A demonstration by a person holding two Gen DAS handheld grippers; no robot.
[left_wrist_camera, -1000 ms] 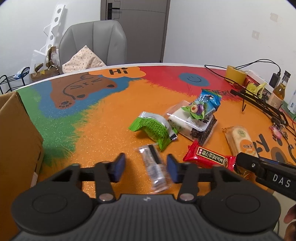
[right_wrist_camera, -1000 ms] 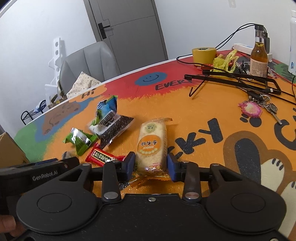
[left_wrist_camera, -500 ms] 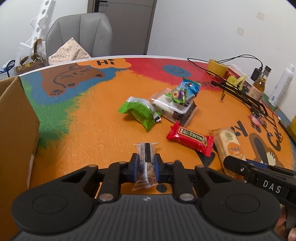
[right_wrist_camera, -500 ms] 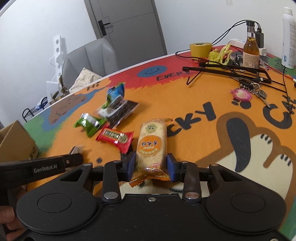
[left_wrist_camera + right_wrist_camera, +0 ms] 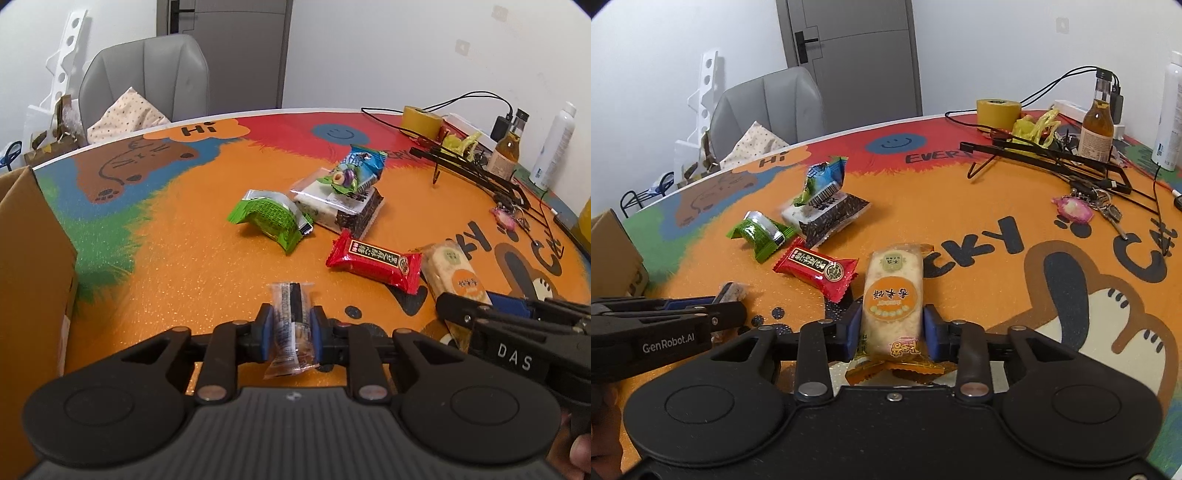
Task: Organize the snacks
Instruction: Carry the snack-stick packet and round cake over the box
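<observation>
Snacks lie scattered over a colourful table (image 5: 177, 258), with the red packet (image 5: 373, 260) as the middle marker: a green packet (image 5: 269, 218) sits to its left, and a black-and-white packet (image 5: 343, 210) with a blue packet (image 5: 356, 171) resting on top lies just behind it. Nearer the camera than the red packet, the left gripper (image 5: 291, 328) pinches a clear-wrapped bar (image 5: 291, 325) between its blue pads. Just right of the red packet, the right gripper (image 5: 891, 328) is clamped on a rice cracker (image 5: 892, 295), and a cardboard box (image 5: 29, 280) stands far to its left.
</observation>
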